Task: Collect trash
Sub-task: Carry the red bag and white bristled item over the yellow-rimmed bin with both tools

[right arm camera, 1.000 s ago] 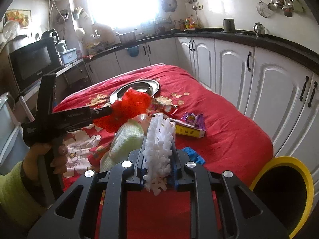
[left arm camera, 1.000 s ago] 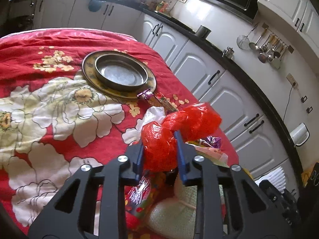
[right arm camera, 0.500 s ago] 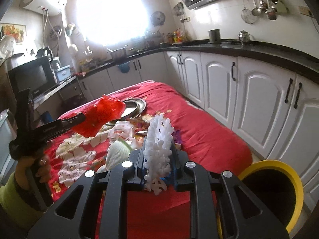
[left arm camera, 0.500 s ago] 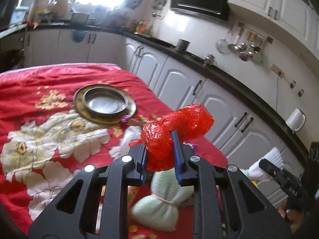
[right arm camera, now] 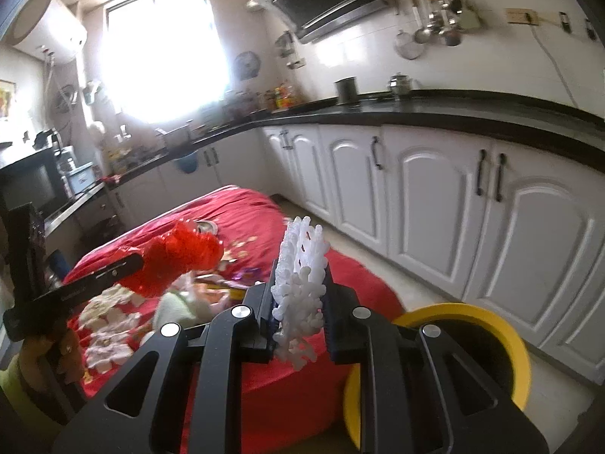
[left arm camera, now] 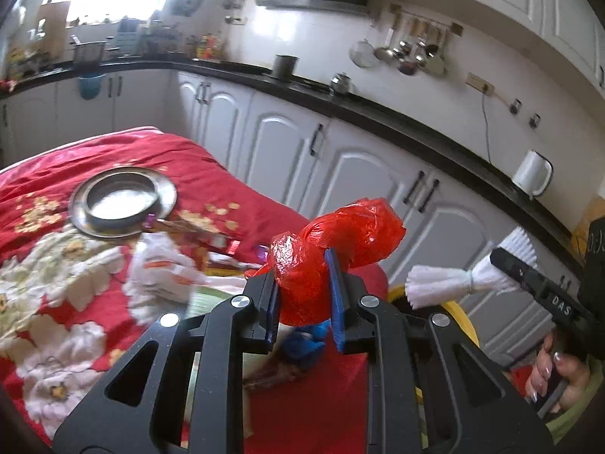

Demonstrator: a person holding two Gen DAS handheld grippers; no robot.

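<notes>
- Trash in both hands, above a red-clothed desk (left arm camera: 211, 159).
- Left hand-held gripper (left arm camera: 302, 310) clamping red plastic wrap (left arm camera: 332, 249).
- Right hand-held gripper (right arm camera: 298, 314) pinching white foam netting (right arm camera: 302, 283), nearing yellow bin (right arm camera: 503, 329).

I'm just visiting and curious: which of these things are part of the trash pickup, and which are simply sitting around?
Part of the job:
- red plastic bag in left claw
- white foam netting in right claw
- yellow bin
- wrappers on the table

Just lying about:
- metal plate
- white kettle
- hanging utensils

Black tool (left arm camera: 302, 302) frames, silver screws, blue pads (left arm camera: 334, 299); green sleeve, pale nails.
</notes>
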